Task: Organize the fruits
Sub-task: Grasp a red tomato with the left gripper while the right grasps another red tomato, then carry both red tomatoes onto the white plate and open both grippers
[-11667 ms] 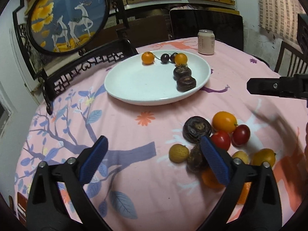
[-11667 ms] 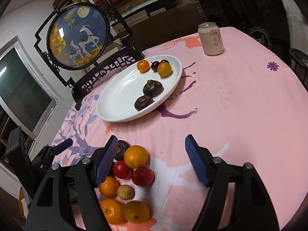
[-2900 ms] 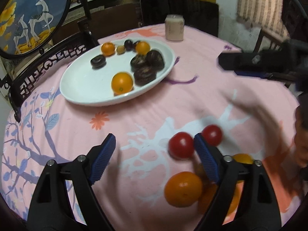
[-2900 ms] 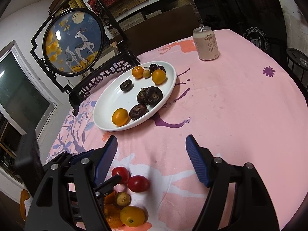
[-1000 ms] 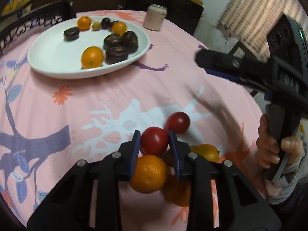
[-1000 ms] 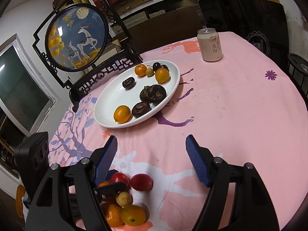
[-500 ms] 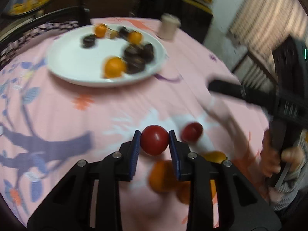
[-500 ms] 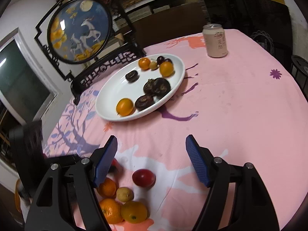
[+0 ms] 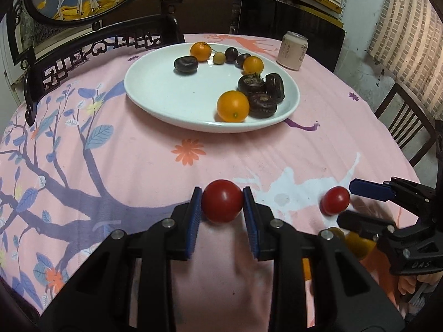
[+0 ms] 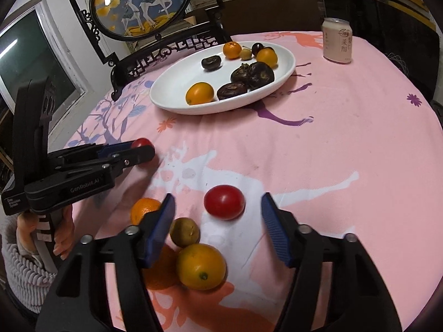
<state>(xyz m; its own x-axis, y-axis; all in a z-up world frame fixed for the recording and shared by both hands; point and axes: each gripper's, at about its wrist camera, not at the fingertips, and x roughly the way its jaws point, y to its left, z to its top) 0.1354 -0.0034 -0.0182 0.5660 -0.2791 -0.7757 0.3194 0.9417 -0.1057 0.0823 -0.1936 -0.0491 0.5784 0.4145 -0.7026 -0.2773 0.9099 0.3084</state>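
My left gripper is shut on a red tomato and holds it above the pink cloth, short of the white plate; it also shows in the right wrist view. My right gripper is open around a second red tomato that lies on the cloth. Beside it lie an orange, a small brownish fruit and a yellow-orange fruit. The plate holds several oranges and dark fruits.
A pale drink can stands behind the plate on the right. A black carved stand with a round deer picture stands at the table's far left. Dark chairs ring the table.
My left gripper closed on the red tomato, lifted it off the pile and turned toward the plate. My right gripper came down over the second tomato.
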